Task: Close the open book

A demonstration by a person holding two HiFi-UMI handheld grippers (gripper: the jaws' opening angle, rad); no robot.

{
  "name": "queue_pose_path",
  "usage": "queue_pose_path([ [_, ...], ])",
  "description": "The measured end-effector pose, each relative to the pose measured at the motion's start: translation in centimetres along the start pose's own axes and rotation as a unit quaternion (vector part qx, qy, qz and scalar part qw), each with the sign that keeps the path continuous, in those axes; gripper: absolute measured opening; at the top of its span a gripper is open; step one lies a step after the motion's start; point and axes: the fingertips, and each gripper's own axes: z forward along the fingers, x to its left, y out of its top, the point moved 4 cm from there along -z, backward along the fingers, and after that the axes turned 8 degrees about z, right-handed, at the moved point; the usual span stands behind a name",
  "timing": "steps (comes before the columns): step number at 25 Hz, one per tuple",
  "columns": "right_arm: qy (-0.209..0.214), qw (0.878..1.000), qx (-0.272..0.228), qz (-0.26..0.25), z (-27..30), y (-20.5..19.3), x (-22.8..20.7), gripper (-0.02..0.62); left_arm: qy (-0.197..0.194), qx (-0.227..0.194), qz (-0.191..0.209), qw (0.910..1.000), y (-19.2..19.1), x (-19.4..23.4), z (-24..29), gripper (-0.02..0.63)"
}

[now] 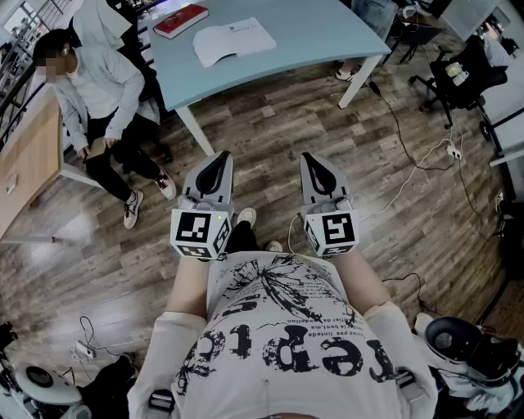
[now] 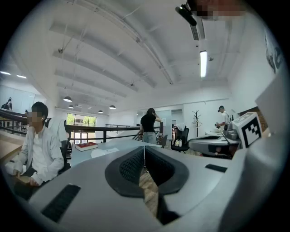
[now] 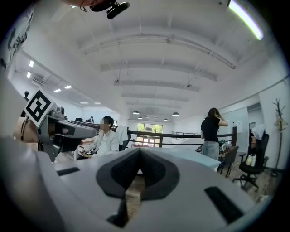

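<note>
I see the open book (image 1: 233,41) far off on the counter (image 1: 327,37), long axis left-right, nearer my left gripper (image 1: 218,164) than my right gripper (image 1: 318,166). Both pairs of jaws are pressed together, empty.

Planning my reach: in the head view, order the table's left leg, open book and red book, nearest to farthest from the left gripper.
1. Left table leg, just ahead, floor level.
2. Open book, on the tabletop.
3. Red book, farther back, leftward.
</note>
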Motion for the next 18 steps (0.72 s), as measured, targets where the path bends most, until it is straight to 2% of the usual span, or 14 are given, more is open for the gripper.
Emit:
queue_pose_path([
  [11,0.011,1.0,0.015,0.012,0.3,-1.8,-1.1,0.008,0.001,0.014,-0.003,0.9999,-1.7,-1.2,1.1,0.021],
  [16,0.042,0.998,0.033,0.023,0.8,-2.6,-1.5,0.011,0.001,0.028,-0.01,0.9996,-2.5,-1.5,2.5,0.021],
  [18,0.037,0.998,0.036,0.018,1.3,-2.9,-1.8,0.011,-0.002,0.031,-0.011,0.9995,-2.7,-1.3,3.2,0.021],
])
